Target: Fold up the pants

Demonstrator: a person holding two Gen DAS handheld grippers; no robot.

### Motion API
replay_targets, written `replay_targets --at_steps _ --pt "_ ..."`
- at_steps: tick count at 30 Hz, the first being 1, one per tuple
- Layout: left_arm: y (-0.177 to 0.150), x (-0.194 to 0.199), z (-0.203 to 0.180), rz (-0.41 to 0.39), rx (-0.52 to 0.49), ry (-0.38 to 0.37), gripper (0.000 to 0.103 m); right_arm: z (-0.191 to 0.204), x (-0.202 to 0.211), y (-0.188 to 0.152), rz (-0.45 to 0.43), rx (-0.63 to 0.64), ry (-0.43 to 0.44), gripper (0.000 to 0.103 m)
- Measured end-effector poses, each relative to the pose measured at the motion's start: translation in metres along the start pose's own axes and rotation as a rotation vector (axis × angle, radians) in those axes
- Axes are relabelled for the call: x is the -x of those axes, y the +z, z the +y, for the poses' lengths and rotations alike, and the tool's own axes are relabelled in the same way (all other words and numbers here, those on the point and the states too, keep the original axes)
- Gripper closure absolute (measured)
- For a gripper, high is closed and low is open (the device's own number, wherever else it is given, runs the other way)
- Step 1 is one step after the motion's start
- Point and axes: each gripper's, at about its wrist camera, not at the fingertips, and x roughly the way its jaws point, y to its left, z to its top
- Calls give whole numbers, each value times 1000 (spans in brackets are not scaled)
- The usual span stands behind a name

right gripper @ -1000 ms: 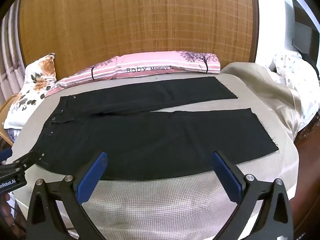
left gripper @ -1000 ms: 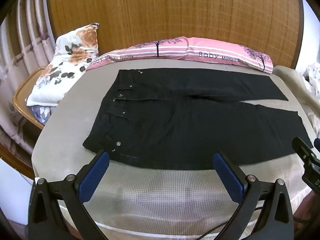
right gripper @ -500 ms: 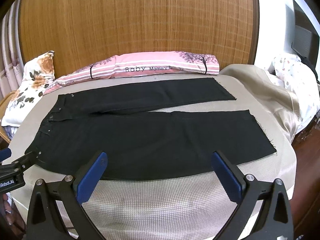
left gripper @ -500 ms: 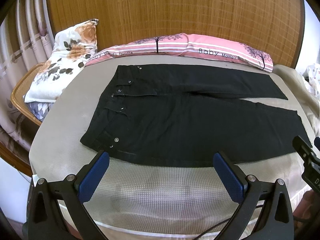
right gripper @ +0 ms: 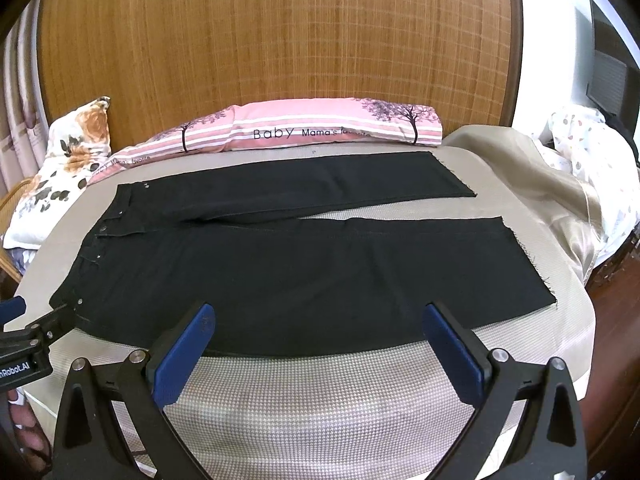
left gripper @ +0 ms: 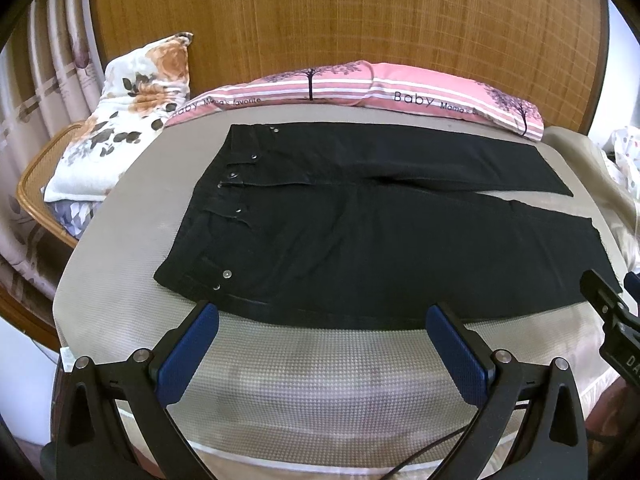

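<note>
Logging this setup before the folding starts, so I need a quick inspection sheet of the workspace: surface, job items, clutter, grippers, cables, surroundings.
Surface: bed with a beige textured cover, near edge bare.
Job's things: black pants spread flat, unfolded, waistband to the left, legs slightly apart running right.
Clutter: pink striped pillow beyond the pants; floral pillow at far left; beige blanket bunched on the right.
Grippers: left hand-held gripper open, empty, short of the pants' near edge; right hand-held gripper open, empty.
Cables: thin dark cable under the left gripper.
Surroundings: woven wooden headboard, curtain, wicker chair.
</note>
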Motion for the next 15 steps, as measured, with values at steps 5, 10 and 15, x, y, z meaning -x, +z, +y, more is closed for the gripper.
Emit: replay_targets --at_steps 5,10,15 --pt "2 -1 -2 6 -7 1 0 0 -1 -4 5 -2 5 0" --pt "3 -1 -4 3 -18 -1 0 0 -4 -1 16 -24 -2 0" --pt "4 -5 -5 13 -24 5 0 -3 -7 1 27 -32 2 0"
